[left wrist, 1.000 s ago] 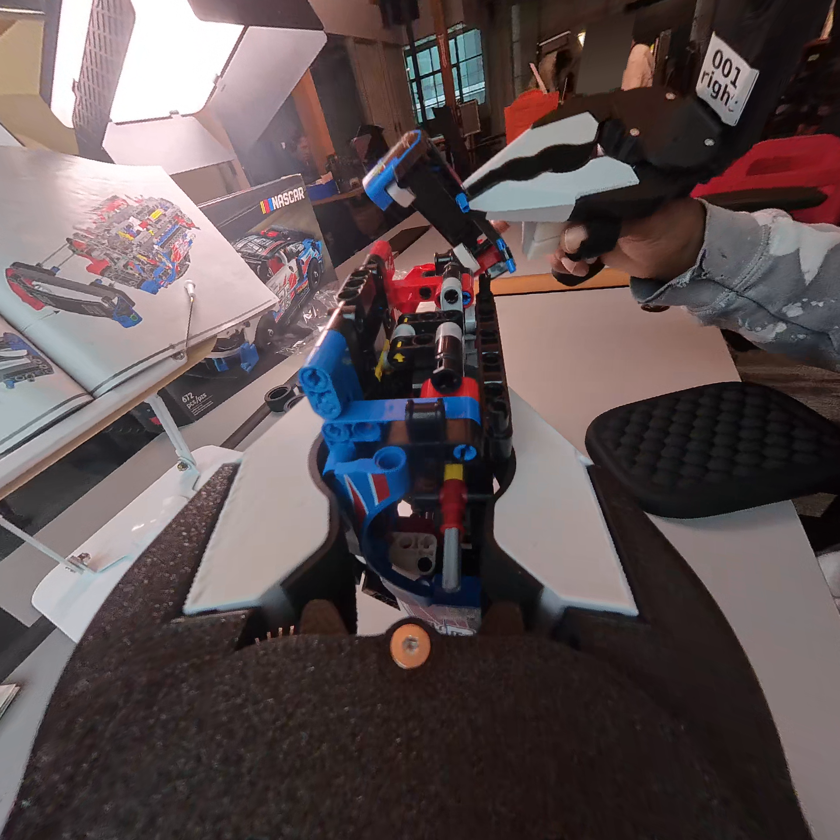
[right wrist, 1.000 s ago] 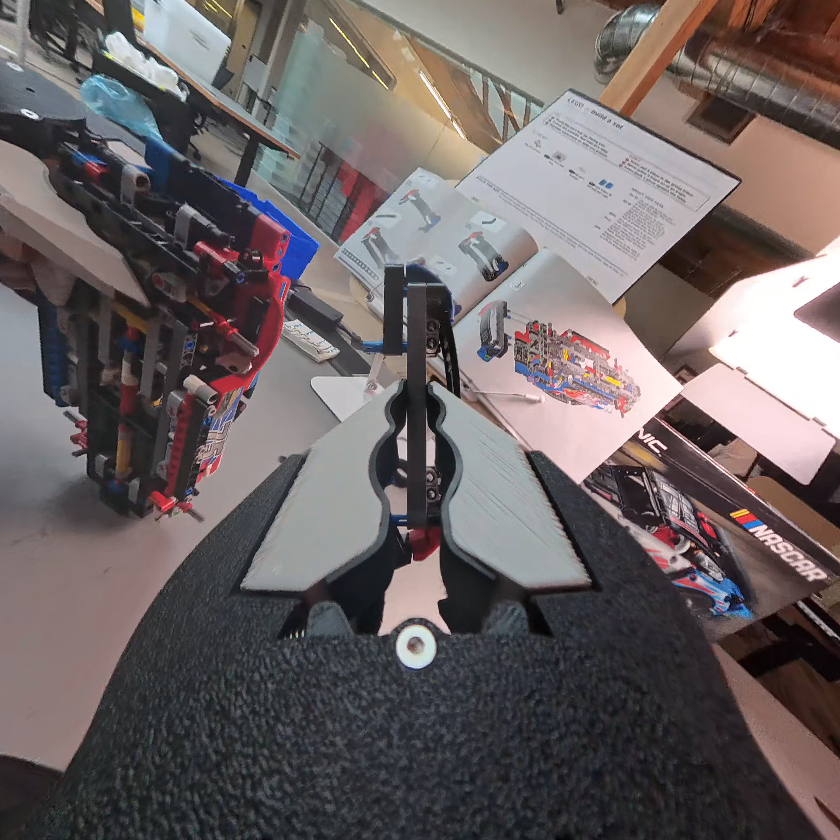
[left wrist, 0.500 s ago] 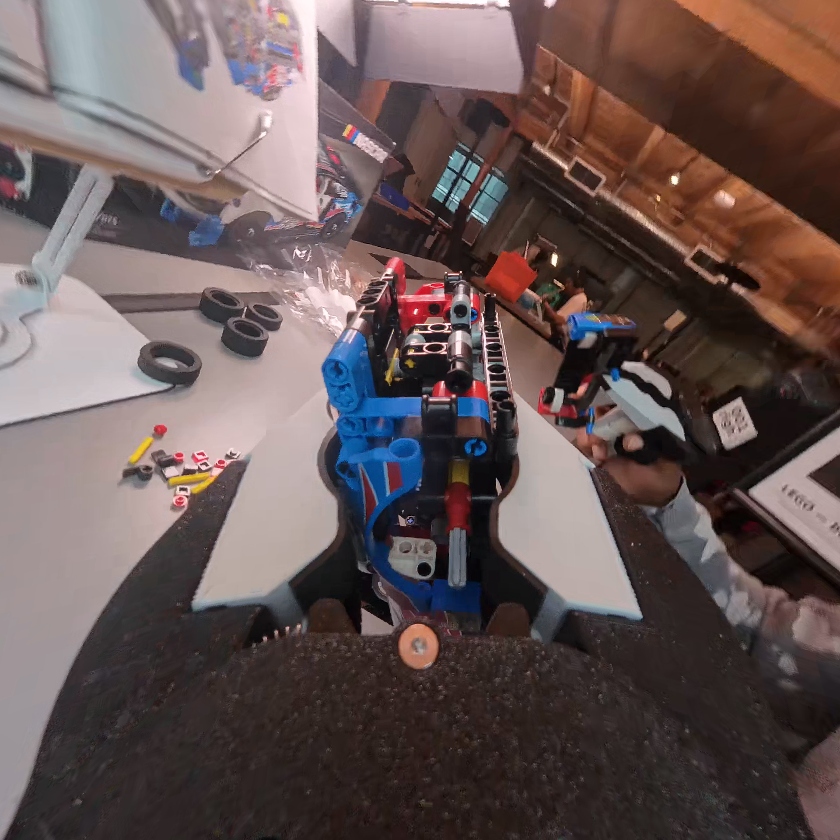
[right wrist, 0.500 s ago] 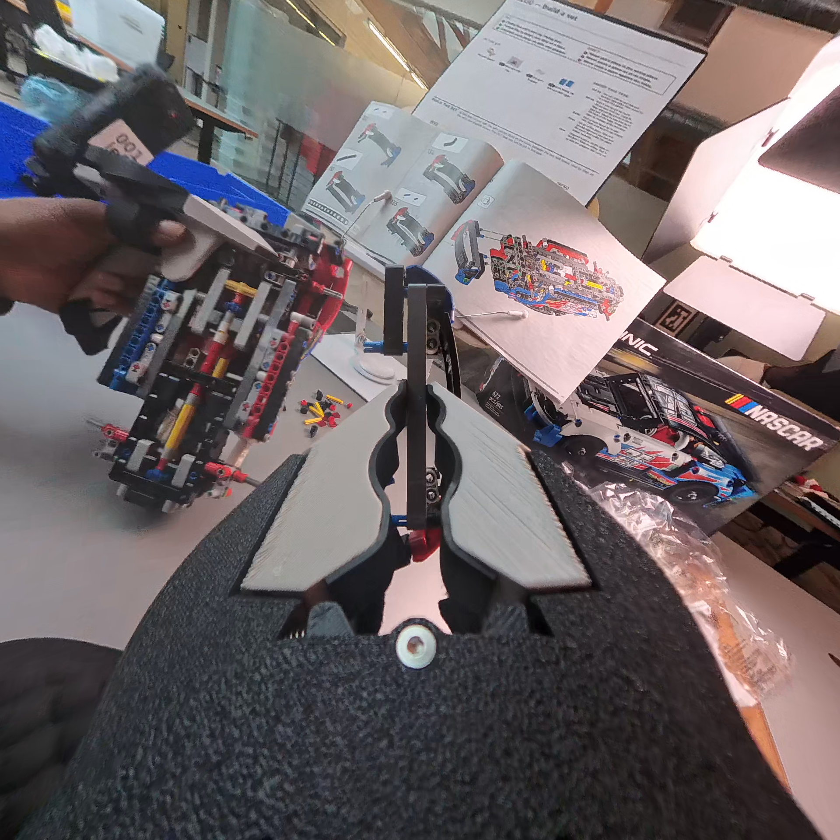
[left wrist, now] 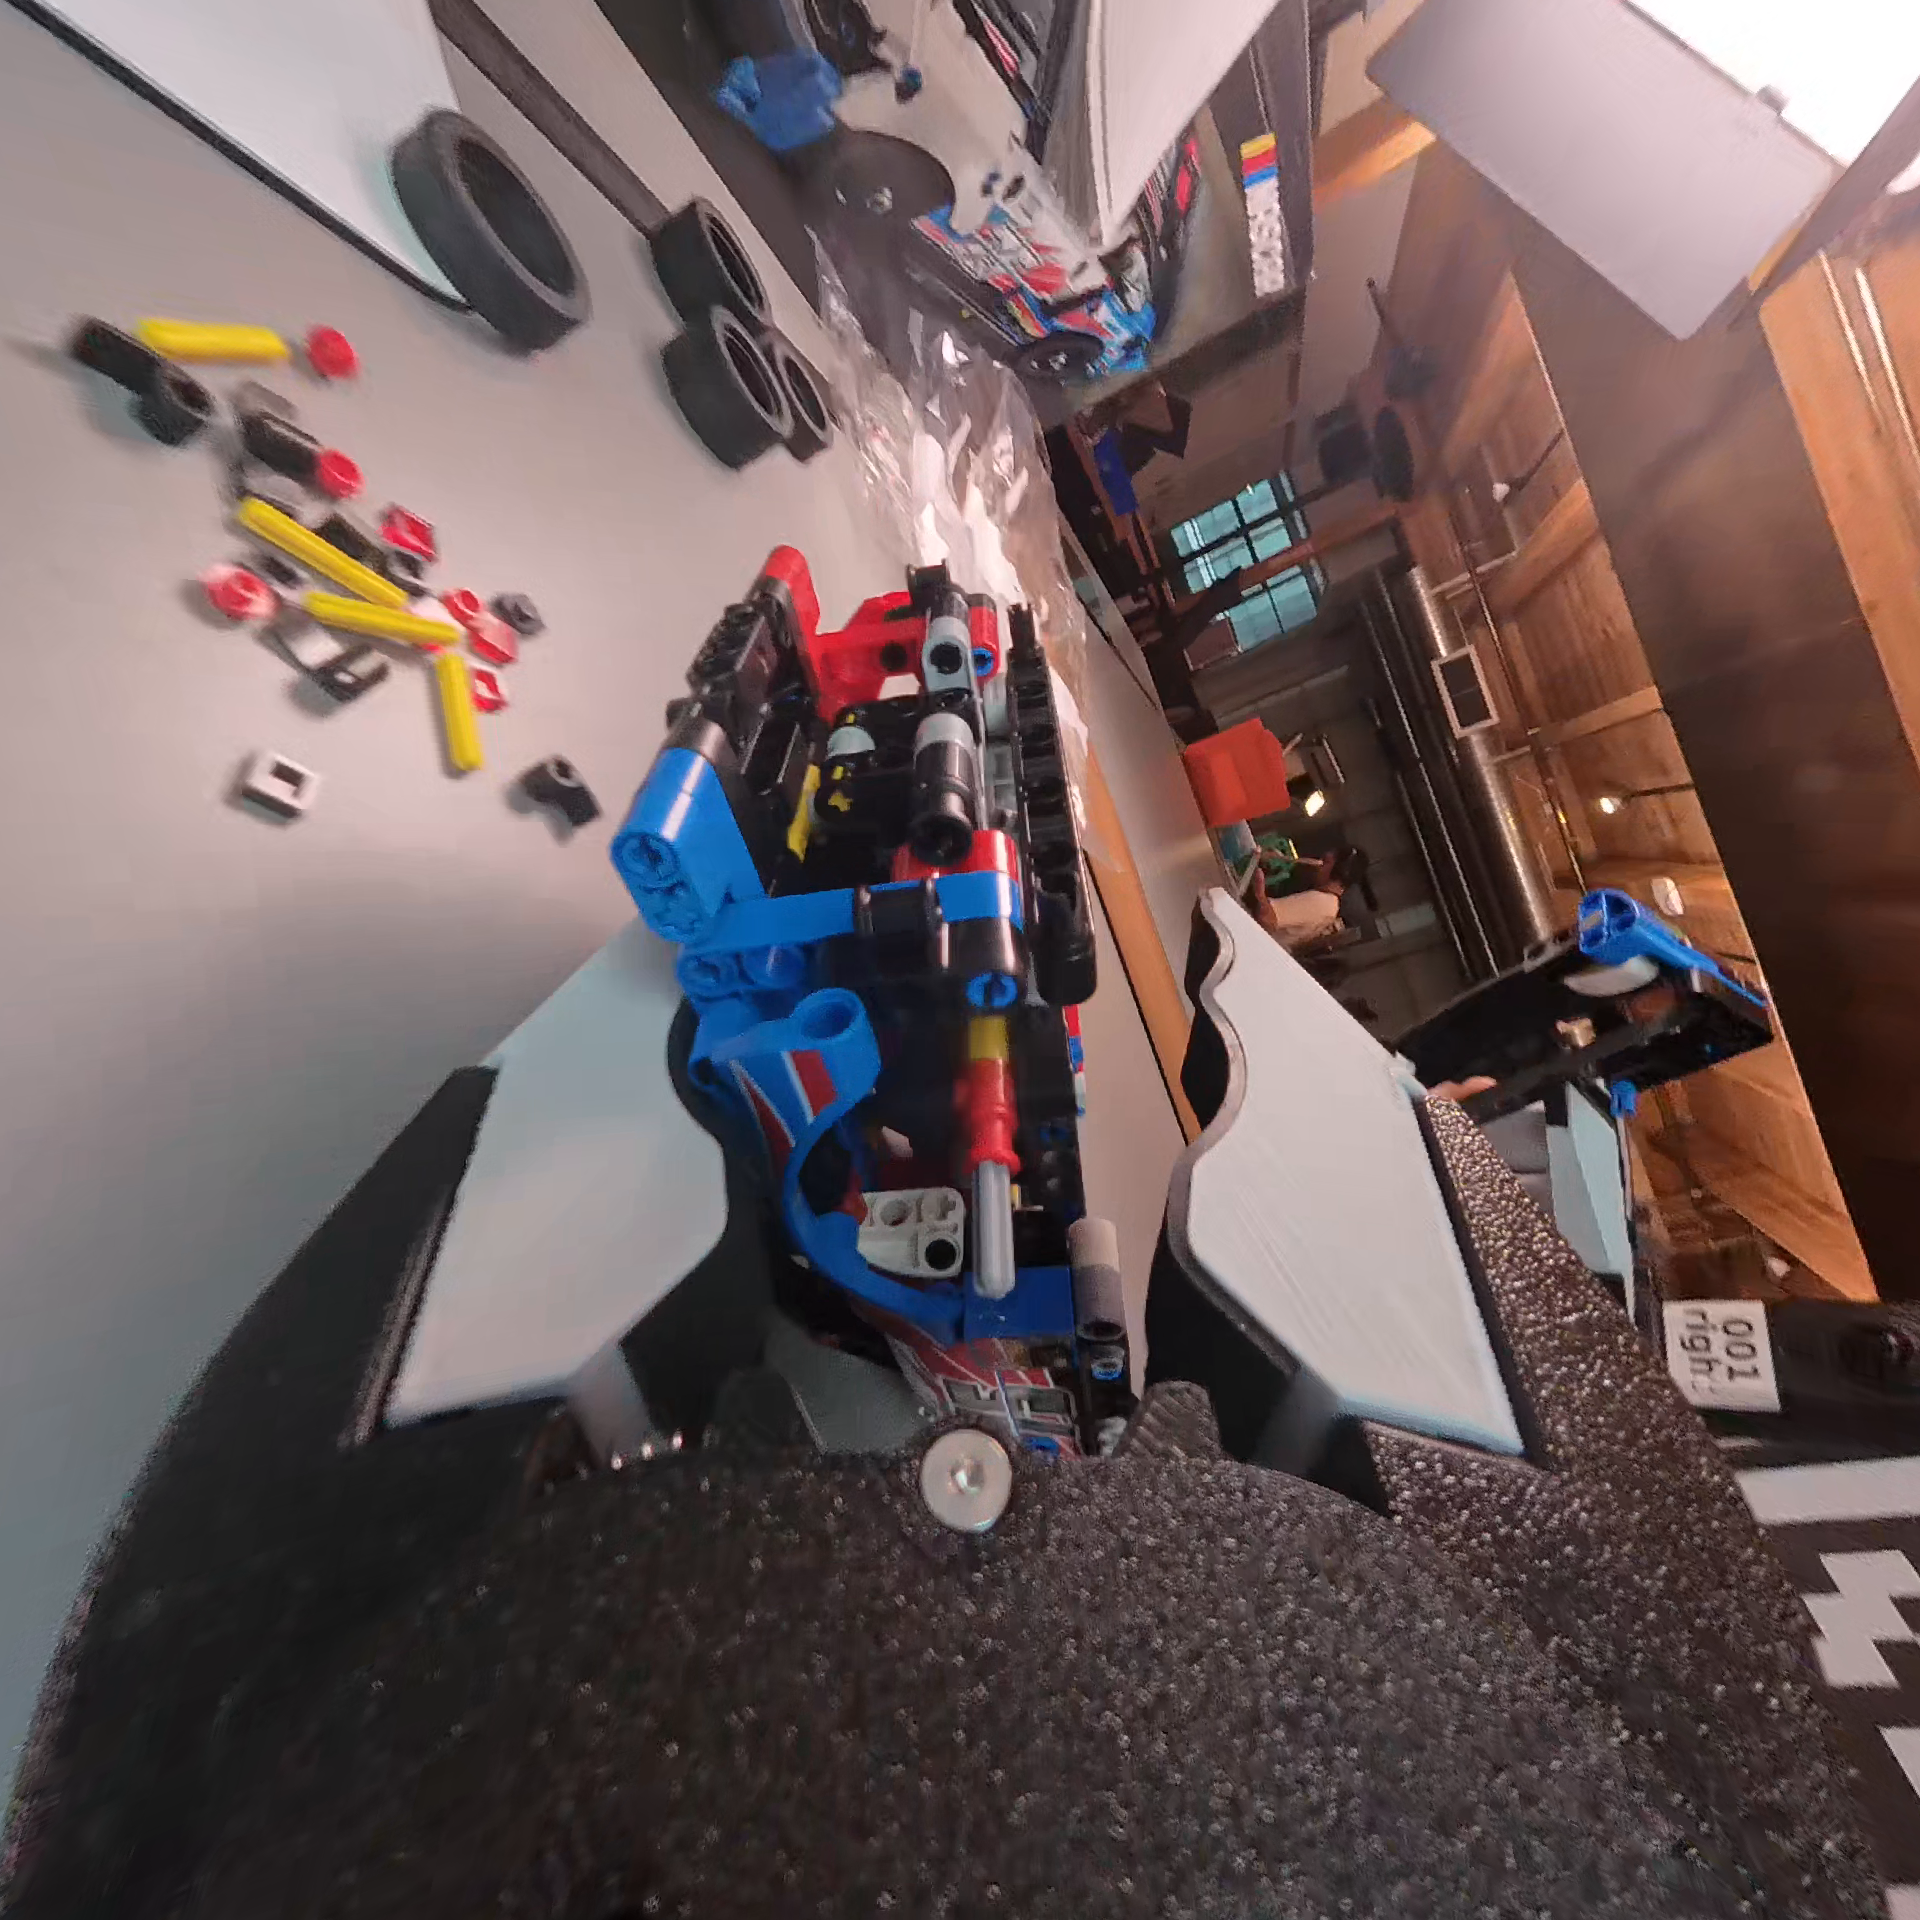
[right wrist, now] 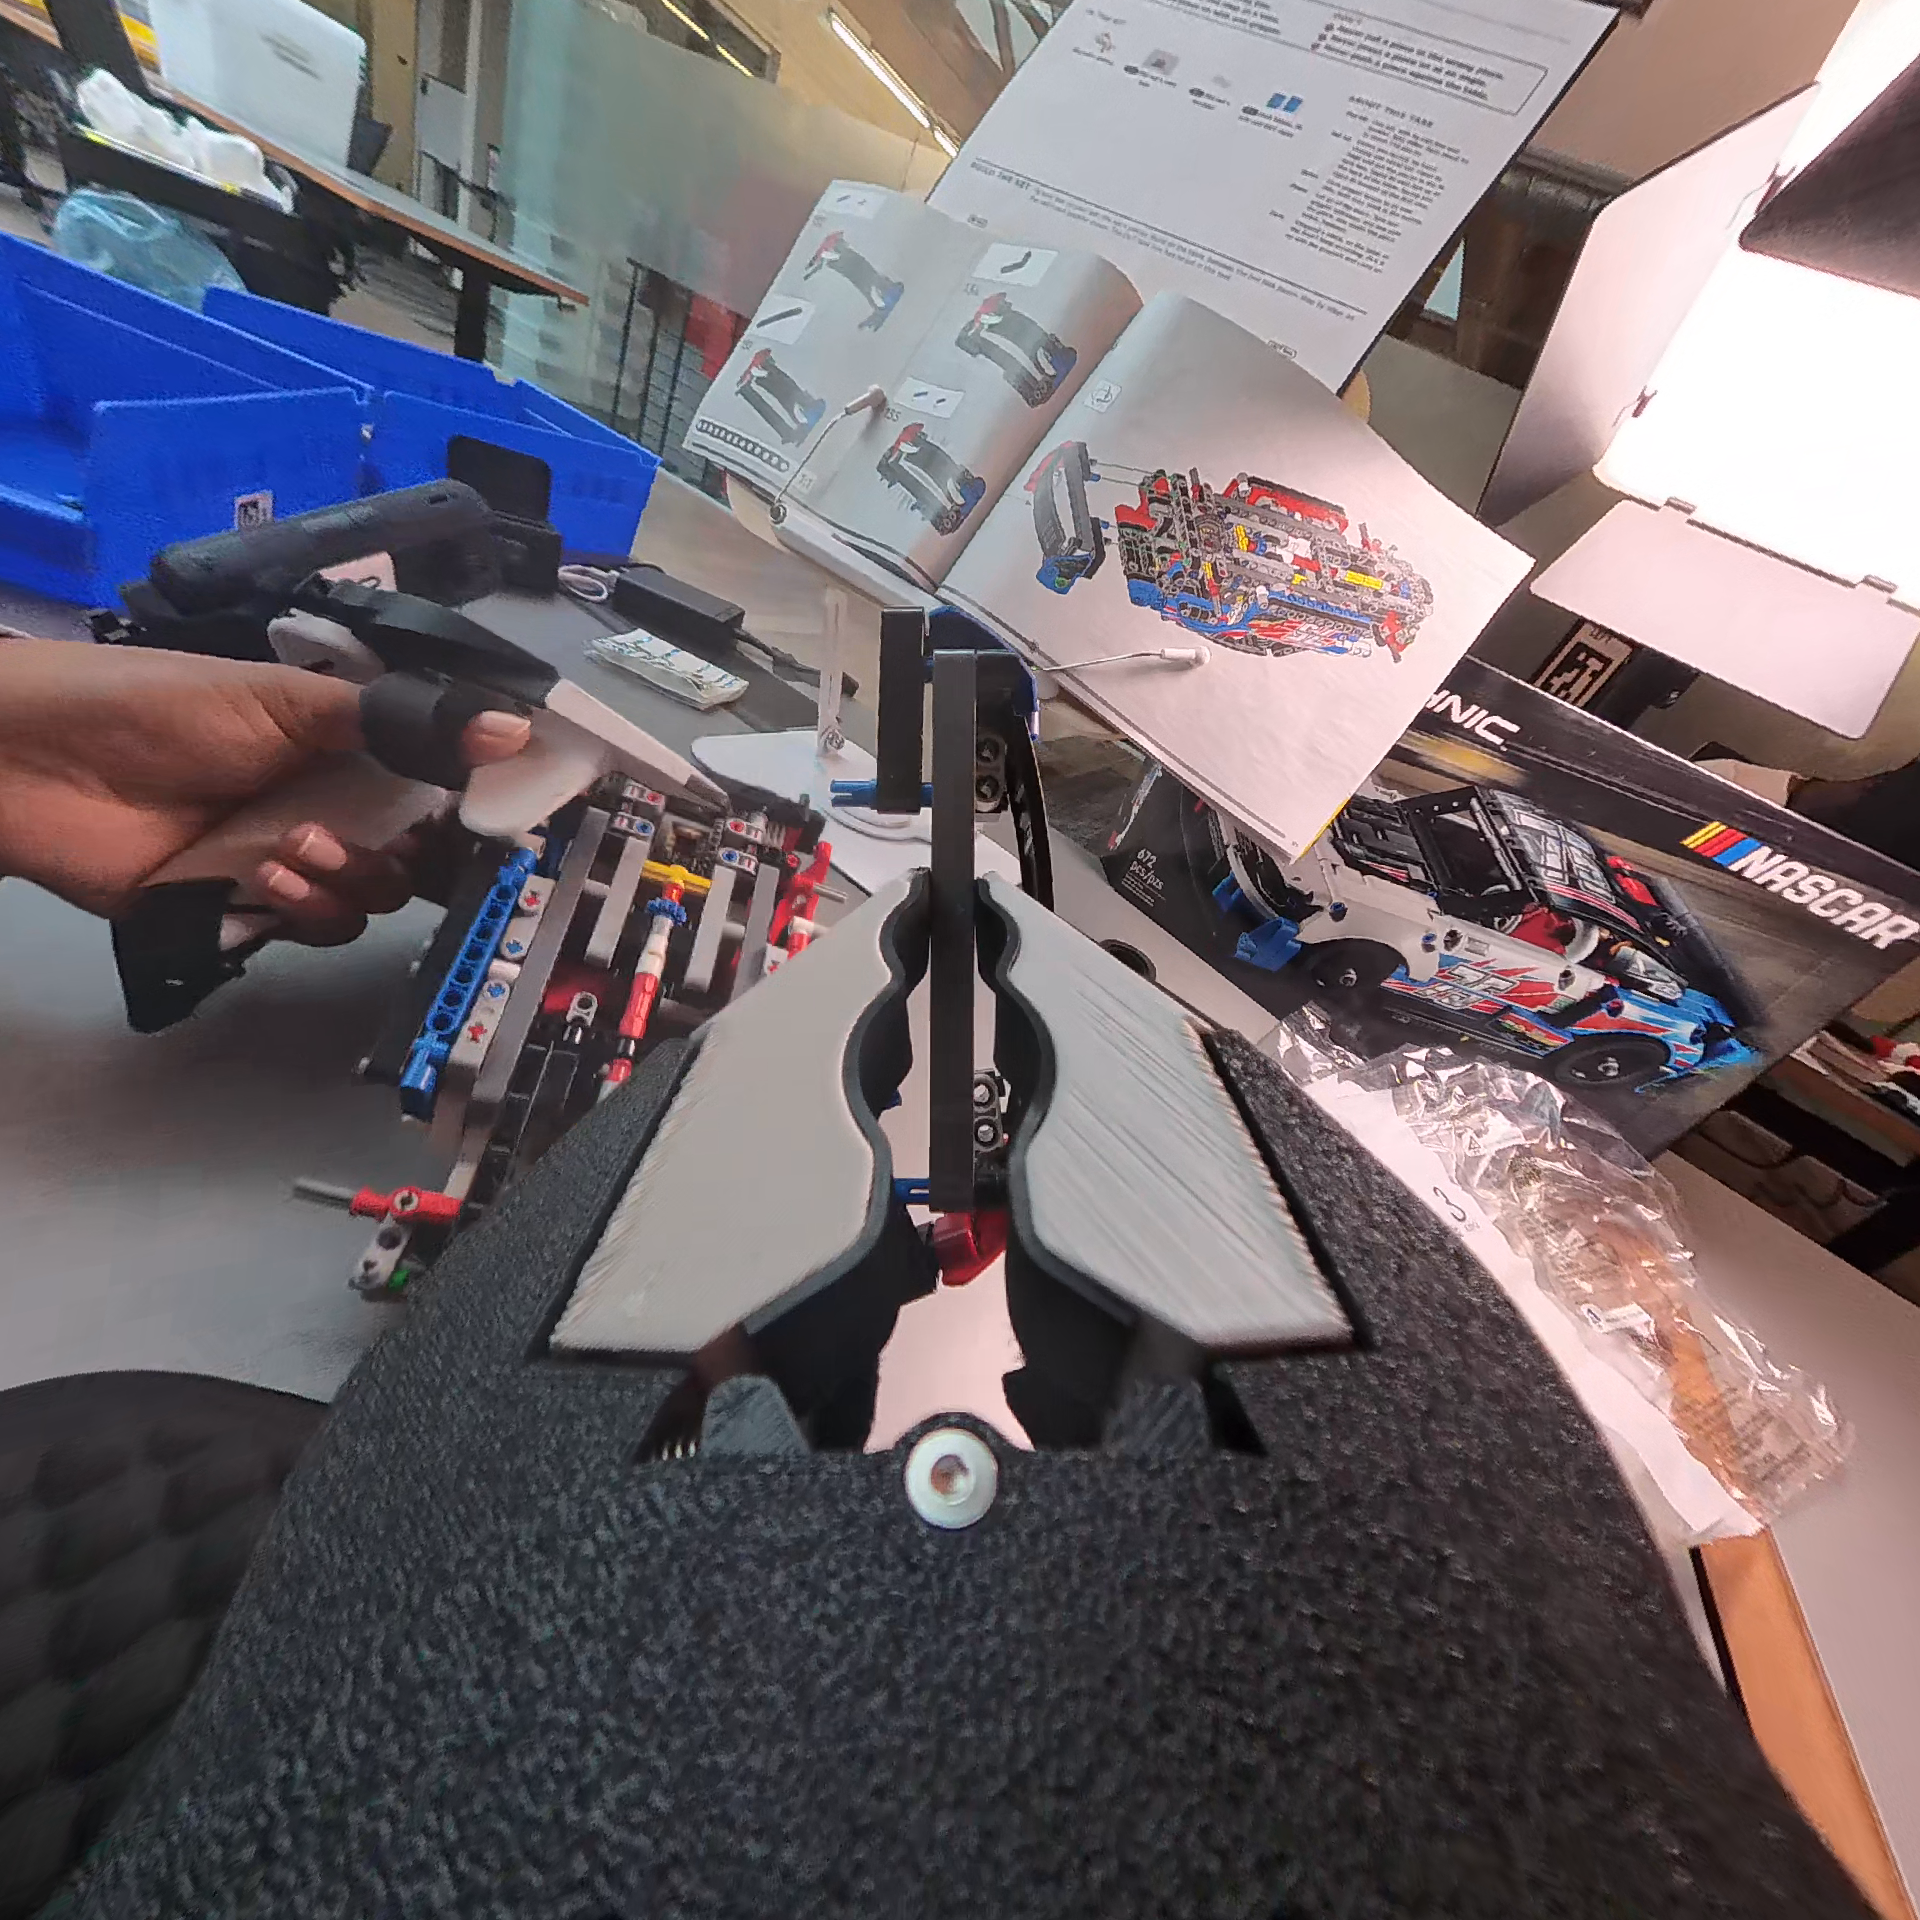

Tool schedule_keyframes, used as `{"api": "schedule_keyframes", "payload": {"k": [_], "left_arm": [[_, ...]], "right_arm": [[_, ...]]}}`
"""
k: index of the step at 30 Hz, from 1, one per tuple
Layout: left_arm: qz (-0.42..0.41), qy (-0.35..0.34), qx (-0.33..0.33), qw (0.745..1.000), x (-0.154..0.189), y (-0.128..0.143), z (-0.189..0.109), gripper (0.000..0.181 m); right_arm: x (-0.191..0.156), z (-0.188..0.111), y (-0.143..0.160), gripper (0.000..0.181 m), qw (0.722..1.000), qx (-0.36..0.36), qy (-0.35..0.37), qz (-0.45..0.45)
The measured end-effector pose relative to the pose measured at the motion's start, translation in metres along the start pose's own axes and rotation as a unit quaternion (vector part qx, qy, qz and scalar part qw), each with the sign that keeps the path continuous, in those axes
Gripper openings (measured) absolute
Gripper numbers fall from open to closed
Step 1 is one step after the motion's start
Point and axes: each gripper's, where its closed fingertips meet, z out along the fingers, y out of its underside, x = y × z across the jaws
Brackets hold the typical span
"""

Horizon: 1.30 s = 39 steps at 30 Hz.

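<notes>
The left gripper (left wrist: 935,1122) has its jaws apart around the brick-built car chassis (left wrist: 894,935), low over the table (left wrist: 260,987). The right gripper (right wrist: 951,1039) has its jaws clamped on a black frame subassembly (right wrist: 951,883), just beside the chassis.

Small parts (left wrist: 343,582) motion-blurred; car chassis (right wrist: 582,966) lower end hidden behind right gripper (right wrist: 951,904) body.

Both the left gripper (left wrist: 904,1049) and the right gripper (right wrist: 951,935) have pale grey, wavy-edged fingers on a rough black body. A silver screw (right wrist: 948,1475) sits at each base. A black strap (right wrist: 416,717) loops one finger of the person's hand (right wrist: 197,769)
</notes>
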Motion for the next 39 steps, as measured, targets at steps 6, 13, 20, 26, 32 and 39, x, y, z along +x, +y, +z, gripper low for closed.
{"api": "schedule_keyframes", "payload": {"k": [6,13,20,26,32,39], "left_arm": [[0.058,0.03,-0.145,0.987,0.024,0.054,0.0,0.105],[0.175,-0.013,-0.176,0.968,0.004,0.045,-0.064,0.111],[0.43,0.086,-0.241,0.866,0.029,0.062,-0.135,0.086],[0.609,0.113,-0.249,0.744,0.025,0.095,-0.162,0.065],[0.591,0.085,-0.236,0.767,0.006,0.074,-0.168,0.032],[0.548,0.063,-0.194,0.811,-0.001,0.032,-0.179,0.031]], "right_arm": [[-0.02,0.004,-0.011,0.008,0.999,-0.001,-0.036,-0.022],[-0.083,0.017,-0.018,0.008,0.983,-0.003,-0.131,-0.126],[-0.19,0.039,-0.004,0.008,0.924,-0.035,-0.299,-0.236],[-0.239,0.052,0.003,0.008,0.884,-0.099,-0.412,-0.199],[-0.217,0.073,-0.011,0.035,0.902,-0.153,-0.396,-0.074],[-0.135,0.054,0.044,0.057,0.886,-0.366,-0.283,-0.04]]}}
